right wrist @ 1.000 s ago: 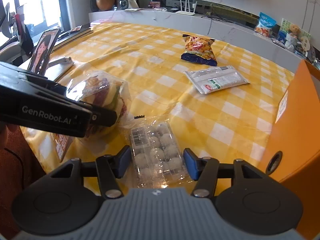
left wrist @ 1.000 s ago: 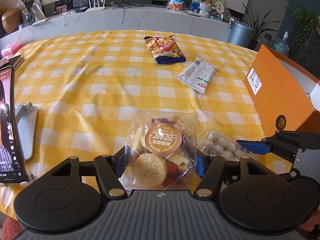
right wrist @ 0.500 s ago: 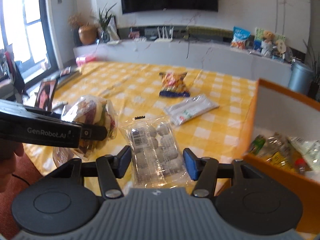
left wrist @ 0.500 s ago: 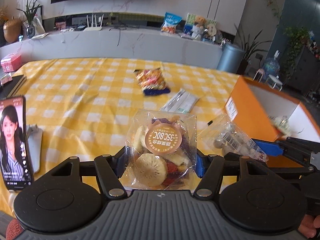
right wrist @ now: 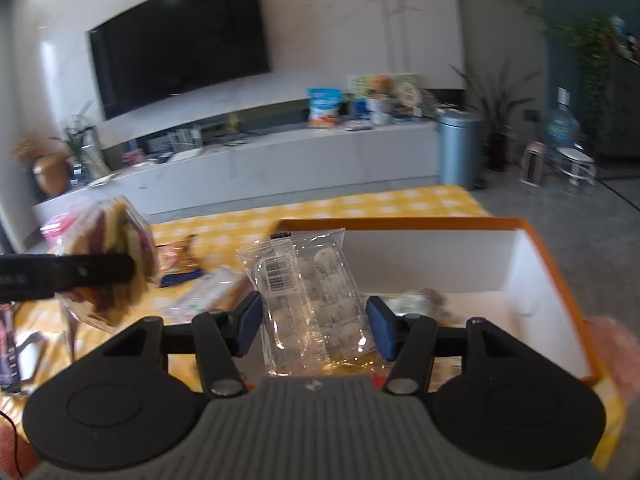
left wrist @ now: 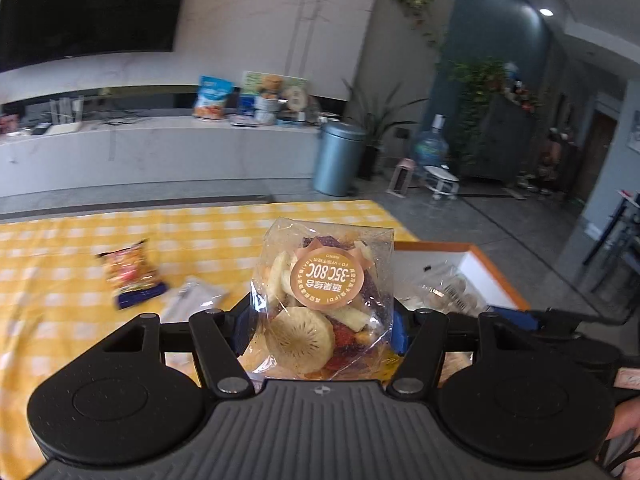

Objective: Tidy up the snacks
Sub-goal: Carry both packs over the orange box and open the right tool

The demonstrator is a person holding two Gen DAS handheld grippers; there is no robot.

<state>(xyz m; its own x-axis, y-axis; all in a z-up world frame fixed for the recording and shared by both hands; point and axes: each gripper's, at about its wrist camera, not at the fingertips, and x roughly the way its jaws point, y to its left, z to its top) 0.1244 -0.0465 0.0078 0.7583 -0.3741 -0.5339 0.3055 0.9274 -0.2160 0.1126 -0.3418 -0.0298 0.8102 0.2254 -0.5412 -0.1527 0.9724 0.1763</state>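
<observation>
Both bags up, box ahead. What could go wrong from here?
1. The clear tray pack sits loosely between the right gripper's fingers; the near edge of the orange box may snag it.
2. The dried fruit bag is crinkly film in the left gripper; it might slip.
3. The grippers are close together and might collide over the box.

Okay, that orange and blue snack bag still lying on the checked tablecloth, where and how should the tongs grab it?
The orange and blue snack bag lies flat, long axis running away. Probably come from above and pinch across its narrow width at the puffy middle, not the thin sealed ends against the tablecloth.
</observation>
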